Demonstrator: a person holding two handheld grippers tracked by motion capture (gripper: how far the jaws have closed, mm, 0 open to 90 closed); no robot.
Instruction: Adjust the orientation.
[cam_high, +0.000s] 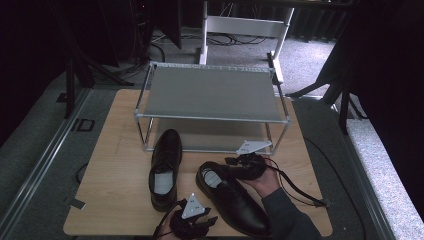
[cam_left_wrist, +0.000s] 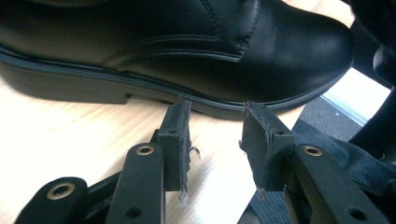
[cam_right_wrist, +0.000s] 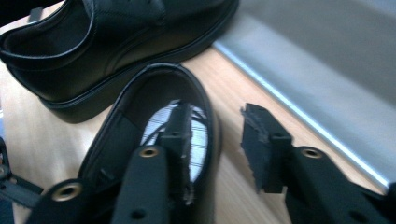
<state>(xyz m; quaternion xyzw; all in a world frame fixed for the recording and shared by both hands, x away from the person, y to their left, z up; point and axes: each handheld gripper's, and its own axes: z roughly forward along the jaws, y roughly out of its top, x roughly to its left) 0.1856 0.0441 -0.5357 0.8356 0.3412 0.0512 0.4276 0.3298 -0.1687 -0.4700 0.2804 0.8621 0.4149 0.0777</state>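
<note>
Two black leather shoes lie on the wooden table. The left shoe (cam_high: 165, 167) points its toe at the rack. The right shoe (cam_high: 232, 197) lies at an angle, heel opening toward the rack, toe toward the person. My right gripper (cam_high: 227, 165) is open and straddles that shoe's heel rim (cam_right_wrist: 205, 107): one pad (cam_right_wrist: 180, 140) hangs inside over the checked insole, the other stands outside. My left gripper (cam_high: 209, 221) is open at the table's near edge. In the left gripper view it (cam_left_wrist: 218, 109) faces the side of the right shoe (cam_left_wrist: 187, 42), just short of its sole.
A two-shelf metal rack (cam_high: 210, 92) stands at the back of the table (cam_high: 120, 150), both shelves bare. Its lower shelf (cam_right_wrist: 327, 70) lies just beyond the right gripper. The left shoe (cam_right_wrist: 116, 42) sits close beside the straddled one. Cables trail off the table's right side.
</note>
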